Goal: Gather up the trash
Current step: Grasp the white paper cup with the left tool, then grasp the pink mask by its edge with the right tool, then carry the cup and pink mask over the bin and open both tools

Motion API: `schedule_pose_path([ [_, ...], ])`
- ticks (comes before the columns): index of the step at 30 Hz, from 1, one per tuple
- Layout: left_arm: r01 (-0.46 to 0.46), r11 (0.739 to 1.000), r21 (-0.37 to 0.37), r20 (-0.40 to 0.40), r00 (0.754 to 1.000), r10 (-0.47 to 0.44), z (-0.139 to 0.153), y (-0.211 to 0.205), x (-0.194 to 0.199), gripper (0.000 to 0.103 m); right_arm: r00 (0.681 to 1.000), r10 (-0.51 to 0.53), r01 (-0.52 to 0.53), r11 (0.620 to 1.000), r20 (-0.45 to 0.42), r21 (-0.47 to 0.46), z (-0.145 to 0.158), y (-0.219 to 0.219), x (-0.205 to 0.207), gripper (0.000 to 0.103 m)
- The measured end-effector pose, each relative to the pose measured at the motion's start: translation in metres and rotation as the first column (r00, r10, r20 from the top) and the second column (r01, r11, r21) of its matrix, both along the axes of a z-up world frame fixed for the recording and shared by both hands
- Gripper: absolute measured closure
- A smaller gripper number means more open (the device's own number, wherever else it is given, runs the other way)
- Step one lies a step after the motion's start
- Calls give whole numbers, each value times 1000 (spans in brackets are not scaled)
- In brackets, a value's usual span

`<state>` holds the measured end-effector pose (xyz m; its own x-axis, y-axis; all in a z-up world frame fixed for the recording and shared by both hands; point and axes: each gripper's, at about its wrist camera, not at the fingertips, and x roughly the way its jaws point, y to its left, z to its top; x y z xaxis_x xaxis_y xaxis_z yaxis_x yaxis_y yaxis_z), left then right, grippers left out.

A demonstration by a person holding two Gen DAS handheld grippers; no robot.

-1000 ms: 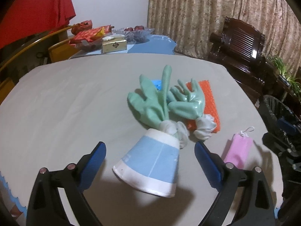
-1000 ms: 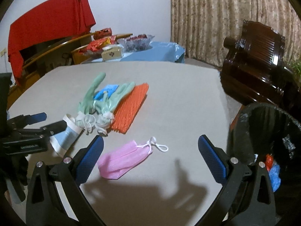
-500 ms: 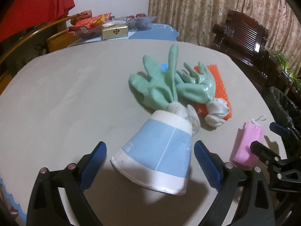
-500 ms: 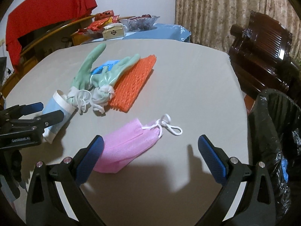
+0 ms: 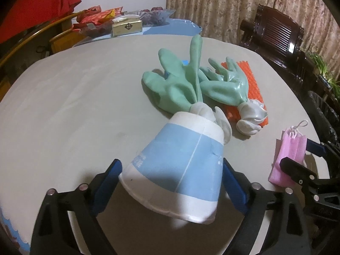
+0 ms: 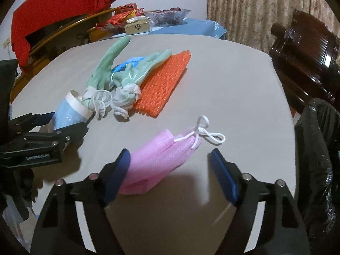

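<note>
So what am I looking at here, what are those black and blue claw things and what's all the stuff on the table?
Those claws are two handheld grippers, one per hand, each carrying its own camera looking along its fingers. The left-hand view shows the left gripper open around a tipped blue and white paper cup. The right-hand view shows the right gripper open around a pink face mask. Also on the grey table lie two green rubber gloves and an orange mesh sheet. A black-lined trash bin stands beside the table. Nothing is gripped yet.
</note>
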<state>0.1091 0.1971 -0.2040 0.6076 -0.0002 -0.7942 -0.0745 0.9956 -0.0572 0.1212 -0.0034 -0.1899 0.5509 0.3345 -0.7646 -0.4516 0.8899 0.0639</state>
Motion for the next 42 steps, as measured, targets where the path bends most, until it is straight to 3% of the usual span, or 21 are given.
schedule_pose_path([
  [4,11,1000,-10,2,1000,-11,0,0,0,21,1000,27,-27,1000,-8,11,1,2,-1,49],
  [6,13,1000,-14,5,1000,-13,0,0,-2,27,999,40,-40,999,-12,18,2,2,-1,63],
  [9,8,1000,-24,8,1000,-8,2,-1,-5,33,999,50,-49,998,-19,32,4,1,-1,76],
  [15,-14,998,-67,16,1000,15,7,4,-11,49,999,49,-48,997,-23,57,11,-7,0,88],
  [24,-24,997,-70,46,999,28,22,0,-18,58,999,37,-38,997,19,71,29,-15,-2,93],
  [42,14,999,-51,156,988,-6,80,-26,-18,61,991,-13,-5,991,136,135,84,-46,-12,93],
])
